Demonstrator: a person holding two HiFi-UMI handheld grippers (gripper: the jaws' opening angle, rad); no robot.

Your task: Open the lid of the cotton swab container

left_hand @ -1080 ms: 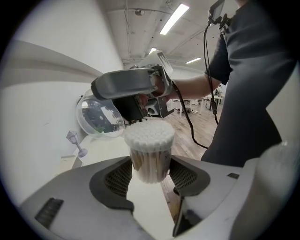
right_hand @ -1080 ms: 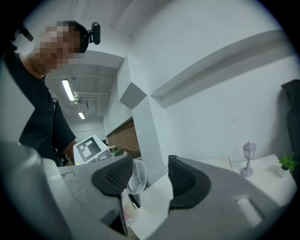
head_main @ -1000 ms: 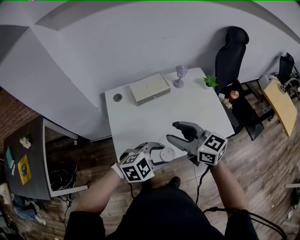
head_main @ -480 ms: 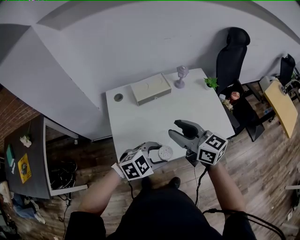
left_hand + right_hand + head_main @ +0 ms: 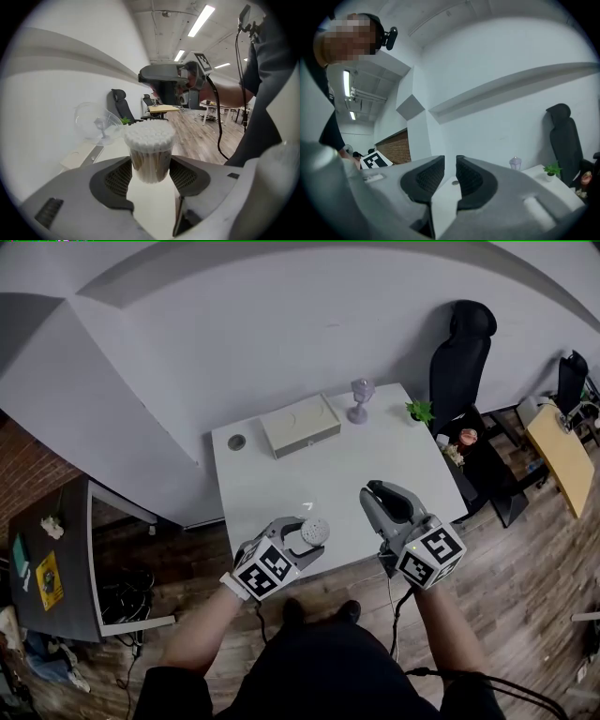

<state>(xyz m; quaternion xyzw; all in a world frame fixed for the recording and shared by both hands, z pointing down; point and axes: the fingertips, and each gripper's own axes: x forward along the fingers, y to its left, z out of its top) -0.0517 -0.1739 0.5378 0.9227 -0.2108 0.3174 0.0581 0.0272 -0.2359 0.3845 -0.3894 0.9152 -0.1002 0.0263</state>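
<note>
Cotton swab container (image 5: 149, 152), clamped by left gripper (image 5: 150, 172), over table (image 5: 281, 486)

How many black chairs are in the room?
2. One black chair stands just past the white table's far right corner; the other is farther right, beside the wooden desk. More may be hidden out of view.

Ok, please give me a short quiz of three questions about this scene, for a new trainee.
1. True or false: the left tongs are empty.
2. What stands beside the beige box on the table? A) a glass goblet B) a kettle C) a laptop
3. What is between the right tongs?
Key: 1 false, they grip the cotton swab container. 2 A. 3 nothing; they have just been closing and are almost together.
</note>
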